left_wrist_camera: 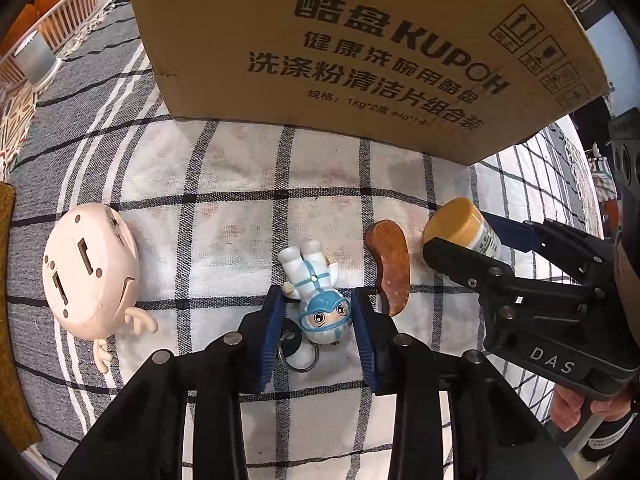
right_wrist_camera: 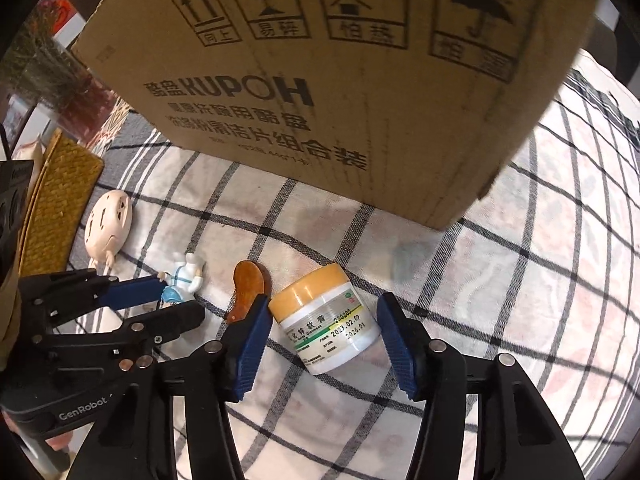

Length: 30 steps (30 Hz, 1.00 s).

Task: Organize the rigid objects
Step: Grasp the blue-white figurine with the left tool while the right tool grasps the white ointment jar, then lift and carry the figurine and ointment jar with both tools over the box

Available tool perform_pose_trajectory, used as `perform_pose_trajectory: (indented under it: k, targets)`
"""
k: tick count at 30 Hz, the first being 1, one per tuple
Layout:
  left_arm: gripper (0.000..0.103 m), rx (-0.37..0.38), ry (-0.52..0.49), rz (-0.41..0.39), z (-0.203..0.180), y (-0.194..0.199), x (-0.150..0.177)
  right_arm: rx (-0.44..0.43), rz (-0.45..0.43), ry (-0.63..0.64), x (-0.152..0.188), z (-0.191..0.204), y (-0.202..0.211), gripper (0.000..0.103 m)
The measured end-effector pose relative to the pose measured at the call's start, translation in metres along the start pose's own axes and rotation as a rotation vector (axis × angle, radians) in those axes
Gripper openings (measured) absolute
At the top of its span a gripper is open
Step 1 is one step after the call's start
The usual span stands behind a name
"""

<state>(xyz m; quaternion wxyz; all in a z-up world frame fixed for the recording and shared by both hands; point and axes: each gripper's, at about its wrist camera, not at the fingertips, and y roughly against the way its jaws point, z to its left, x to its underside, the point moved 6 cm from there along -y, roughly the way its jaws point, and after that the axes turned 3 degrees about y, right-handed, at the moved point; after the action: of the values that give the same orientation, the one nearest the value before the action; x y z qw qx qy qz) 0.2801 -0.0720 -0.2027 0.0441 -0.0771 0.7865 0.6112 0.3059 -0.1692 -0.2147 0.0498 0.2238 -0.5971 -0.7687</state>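
Observation:
A small astronaut-style figurine keychain [left_wrist_camera: 318, 300] lies on the checked cloth, head toward me. My left gripper [left_wrist_camera: 318, 312] is open with its blue pads on either side of the figurine's head, not closed on it. A white ointment jar with a yellow lid [right_wrist_camera: 326, 322] lies on its side between the open blue pads of my right gripper [right_wrist_camera: 322, 320]; the left pad is near the lid. The jar [left_wrist_camera: 466, 228] and right gripper [left_wrist_camera: 472, 248] also show in the left wrist view. A brown wooden spoon-shaped piece [left_wrist_camera: 390, 262] lies between figurine and jar.
A large cardboard box [left_wrist_camera: 352, 48] stands just behind the objects. A pink round toy with small arms [left_wrist_camera: 90, 268] lies at the left. A woven mat [right_wrist_camera: 56, 200] and a pink basket [left_wrist_camera: 60, 16] lie further left. The checked cloth [right_wrist_camera: 500, 300] covers the table.

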Motion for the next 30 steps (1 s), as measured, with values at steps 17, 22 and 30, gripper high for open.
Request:
perform_pose_trajectory:
  k: [17,22,30]
  targets:
    - [0.034,0.030,-0.025,-0.130,-0.002,0.040,0.000,0.030,-0.105,-0.088,0.007,0.004,0.042,0.055]
    - [0.034,0.032,-0.029,-0.186,0.001,0.060,-0.007,0.011,-0.134,-0.100,0.003,0.012,0.055,0.055]
    - [0.034,0.041,-0.039,-0.251,0.003,0.085,-0.013,0.027,-0.209,-0.103,-0.008,0.022,0.077,0.055]
